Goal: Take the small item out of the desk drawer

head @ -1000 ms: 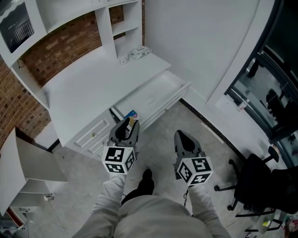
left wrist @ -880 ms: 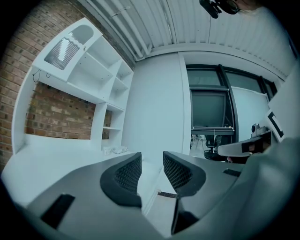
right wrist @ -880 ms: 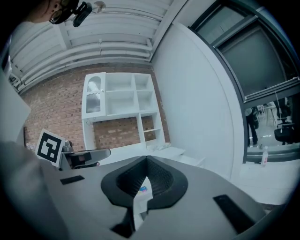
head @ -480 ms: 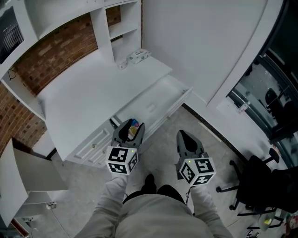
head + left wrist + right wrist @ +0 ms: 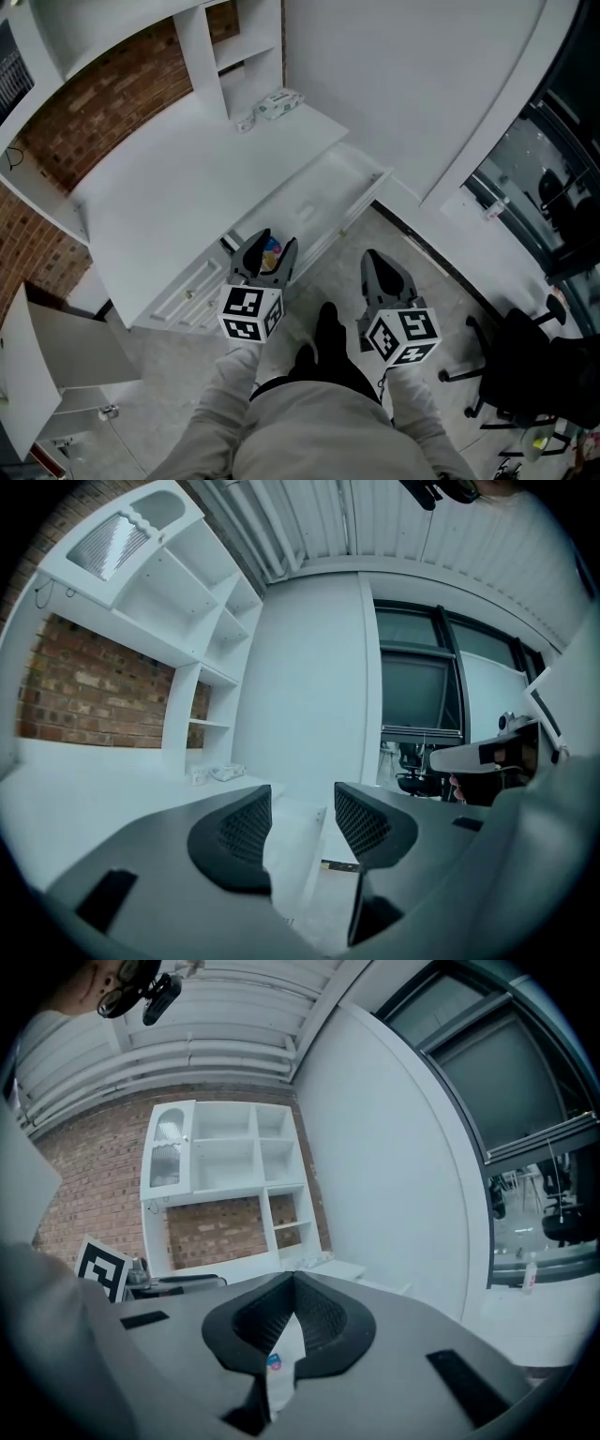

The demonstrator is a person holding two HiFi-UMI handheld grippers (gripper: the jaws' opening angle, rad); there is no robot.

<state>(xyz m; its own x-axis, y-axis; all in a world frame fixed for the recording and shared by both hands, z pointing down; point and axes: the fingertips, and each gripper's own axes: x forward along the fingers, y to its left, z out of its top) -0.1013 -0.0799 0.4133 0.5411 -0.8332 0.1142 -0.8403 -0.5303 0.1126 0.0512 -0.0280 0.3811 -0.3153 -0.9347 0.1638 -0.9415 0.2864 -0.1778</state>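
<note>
The white desk drawer [image 5: 323, 192] stands pulled out. At its near left end lies a small colourful item [image 5: 272, 250]. My left gripper [image 5: 277, 240] hovers right over that end, its jaws opening, and the item shows in the gap below, untouched. Through the left gripper view, the left gripper [image 5: 302, 805] holds nothing and the white drawer [image 5: 298, 829] shows beyond it. My right gripper [image 5: 373, 256] hangs over the floor in front of the drawer, shut and empty. Its tips meet in the right gripper view [image 5: 293, 1280].
The desk top [image 5: 178, 178] carries a white packet [image 5: 278, 103] and a small object [image 5: 246, 122] near the shelves. A cabinet door [image 5: 56, 328] hangs open at the left. An office chair [image 5: 511, 375] stands at the right. The person's foot [image 5: 328, 323] is between the grippers.
The left jaws have spread apart from nearly closed. The person has stepped closer, a foot coming forward, and the left gripper now sits over the colourful item.
</note>
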